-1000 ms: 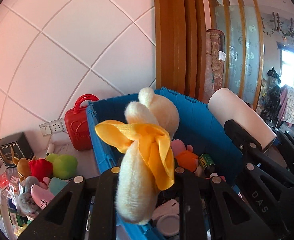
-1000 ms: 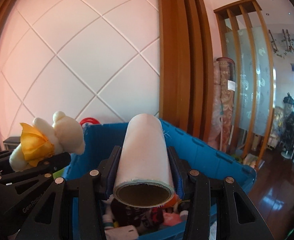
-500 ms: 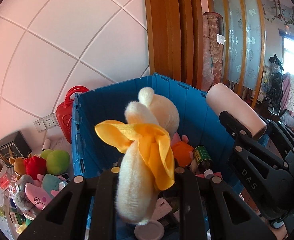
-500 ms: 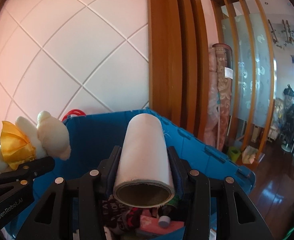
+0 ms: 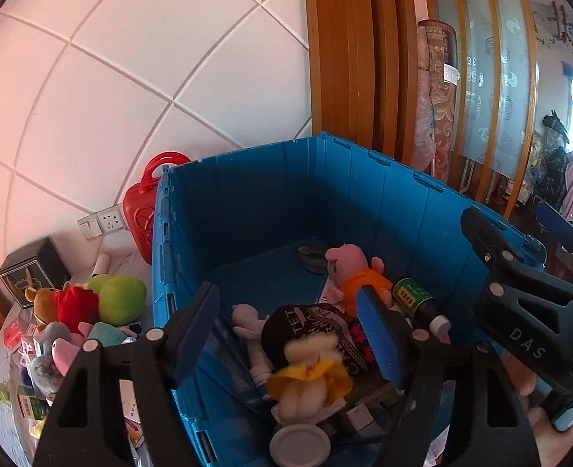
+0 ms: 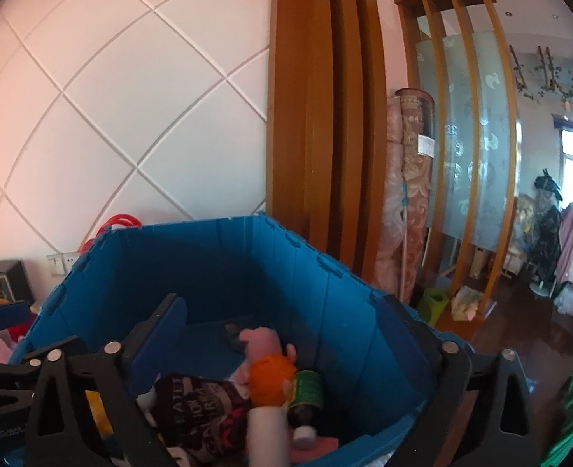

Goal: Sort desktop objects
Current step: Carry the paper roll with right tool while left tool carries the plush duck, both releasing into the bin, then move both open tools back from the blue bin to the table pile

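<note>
My left gripper (image 5: 290,330) hangs over the blue crate (image 5: 247,202) with its jaws opening and nothing pressed between them — the cream plush (image 5: 305,381) with its yellow bow sits blurred below them, over the crate's clutter, its long axis running roughly toward the camera and the bowed end facing up. My right gripper (image 6: 286,350) has its jaws opening too, wide apart, with the white roll (image 6: 268,436) blurred between and below them, its length running along my line of sight, touched by neither jaw. In the crate I count one pink pig in orange (image 5: 354,276), one green-labelled bottle (image 5: 416,297) with a white cap, one dark printed cloth (image 5: 313,329) and one white round lid (image 5: 300,445). On the tabletop (image 5: 127,260) left of the crate lie one green plush (image 5: 121,297), one red one (image 5: 74,307), one red case (image 5: 142,210) and one dark box (image 5: 33,272).
</note>
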Available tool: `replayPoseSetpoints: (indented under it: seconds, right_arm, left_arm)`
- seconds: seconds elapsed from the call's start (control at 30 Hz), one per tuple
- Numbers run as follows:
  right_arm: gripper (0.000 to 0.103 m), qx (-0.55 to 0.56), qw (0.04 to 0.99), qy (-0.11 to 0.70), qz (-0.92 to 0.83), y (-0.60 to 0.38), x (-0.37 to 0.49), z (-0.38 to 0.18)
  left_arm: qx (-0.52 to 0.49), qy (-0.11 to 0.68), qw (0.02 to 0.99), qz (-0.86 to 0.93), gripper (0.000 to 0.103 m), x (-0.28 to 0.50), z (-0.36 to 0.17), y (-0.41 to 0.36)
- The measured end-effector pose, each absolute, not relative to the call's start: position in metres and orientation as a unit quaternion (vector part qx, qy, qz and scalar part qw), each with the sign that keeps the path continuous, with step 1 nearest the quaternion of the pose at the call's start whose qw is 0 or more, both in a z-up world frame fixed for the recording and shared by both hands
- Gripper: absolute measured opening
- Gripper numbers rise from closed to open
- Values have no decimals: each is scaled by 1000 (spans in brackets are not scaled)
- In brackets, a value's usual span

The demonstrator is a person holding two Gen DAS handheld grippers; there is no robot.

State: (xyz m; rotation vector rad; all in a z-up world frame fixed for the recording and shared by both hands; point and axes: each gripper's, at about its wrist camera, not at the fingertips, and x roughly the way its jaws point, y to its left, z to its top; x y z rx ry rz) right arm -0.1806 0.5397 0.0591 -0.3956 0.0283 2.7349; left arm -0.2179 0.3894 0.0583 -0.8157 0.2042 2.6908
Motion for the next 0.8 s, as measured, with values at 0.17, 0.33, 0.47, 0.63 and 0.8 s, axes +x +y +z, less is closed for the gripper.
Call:
replayPoseSetpoints:
  seconds: [0.17, 0.33, 0.47, 0.63, 0.8]
  right_arm:
    - [103, -148, 191, 9, 970, 536, -179, 64]
    - [103, -149, 187, 20, 971, 529, -172, 68]
    - [103, -140, 166, 20, 976, 510, -162, 75]
    - [103, -122, 130, 10, 984, 471, -150, 86]
    - [103, -112, 90, -9, 990, 422, -148, 91]
  left_arm:
    - [-287, 62, 150, 944, 80, -217, 60, 373]
    - [-279, 47, 149, 947, 89, -212, 61, 351]
    - [-267, 34, 137, 953, 89, -205, 66, 327]
    - [-267, 18, 126, 955, 89, -195, 65, 285]
    - [-265, 28, 86, 960, 89, -187, 55, 244]
